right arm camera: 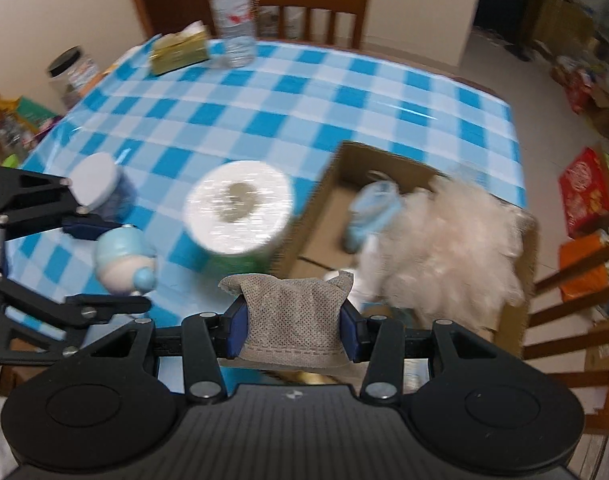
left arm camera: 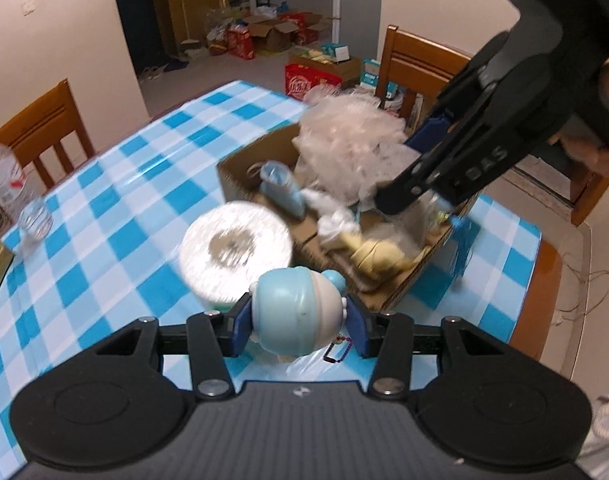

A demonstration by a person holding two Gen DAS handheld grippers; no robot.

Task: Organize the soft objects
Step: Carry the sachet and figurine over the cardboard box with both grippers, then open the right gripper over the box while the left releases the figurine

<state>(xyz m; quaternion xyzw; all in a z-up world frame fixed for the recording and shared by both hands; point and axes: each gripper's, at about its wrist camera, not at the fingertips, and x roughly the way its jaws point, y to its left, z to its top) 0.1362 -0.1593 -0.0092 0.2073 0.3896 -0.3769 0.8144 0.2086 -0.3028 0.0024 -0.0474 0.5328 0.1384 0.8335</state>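
While both hands carry loads: the step looks like bringing soft items to the box [right arm camera: 388,168].
Left hand-held gripper [left arm camera: 298,326]: clamped on a pale blue toy [left arm camera: 296,312], above the near table [left arm camera: 116,184] edge, left of the box.
Right hand-held gripper [right arm camera: 292,326]: pinching a grey cloth [right arm camera: 292,316], near side of the box.
Box contents: white fluffy wad [right arm camera: 444,248], blue tube [right arm camera: 370,208], yellowish soft piece [left arm camera: 368,256].
Doing it well: I judge each load should be held over the opening before letting go, keeping clear of the paper roll [right arm camera: 238,208] just left of the box.
Counts: one box, one roll, one toy, one cloth, two bottles, two chairs.
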